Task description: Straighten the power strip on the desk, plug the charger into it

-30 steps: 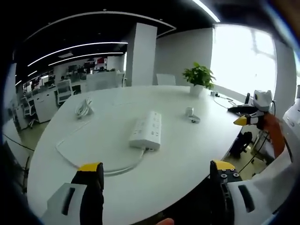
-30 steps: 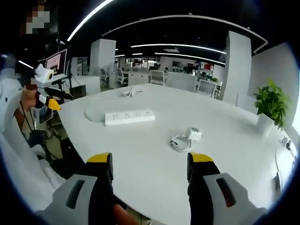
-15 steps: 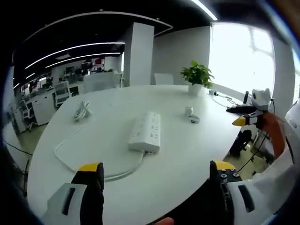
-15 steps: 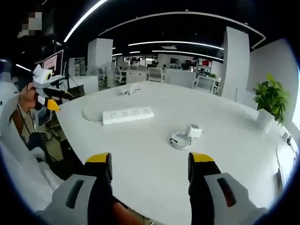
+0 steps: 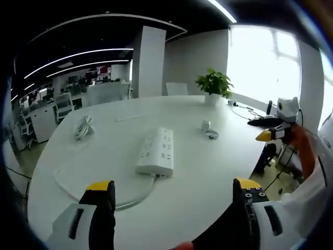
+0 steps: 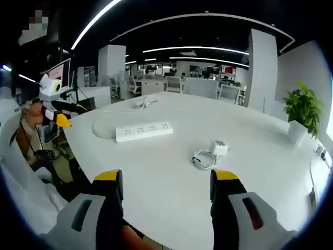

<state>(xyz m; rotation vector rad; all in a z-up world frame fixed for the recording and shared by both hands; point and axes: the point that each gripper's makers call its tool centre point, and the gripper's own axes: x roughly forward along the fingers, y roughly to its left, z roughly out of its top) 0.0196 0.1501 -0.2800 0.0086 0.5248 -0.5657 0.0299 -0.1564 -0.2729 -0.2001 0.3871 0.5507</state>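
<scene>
The left gripper (image 5: 174,190) is wide open and holds nothing. It hangs over the near edge of the white surface (image 5: 208,161). A little way ahead lies the power strip (image 5: 156,151), slanted, with its cord (image 5: 130,198) looping out from its near end. In the left gripper view the strip looks a bit bigger and closer than a second ago, so this gripper seems to be moving in on it.

The right gripper (image 6: 166,182) is wide open and empty too. Ahead of it sits the charger (image 6: 219,147) with its coiled cable (image 6: 204,159) touching it. The power strip (image 6: 143,131) lies further off to the left, well apart from the charger.

Nothing has been touched yet. Straightening the strip probably comes first, then picking up the charger.
</scene>
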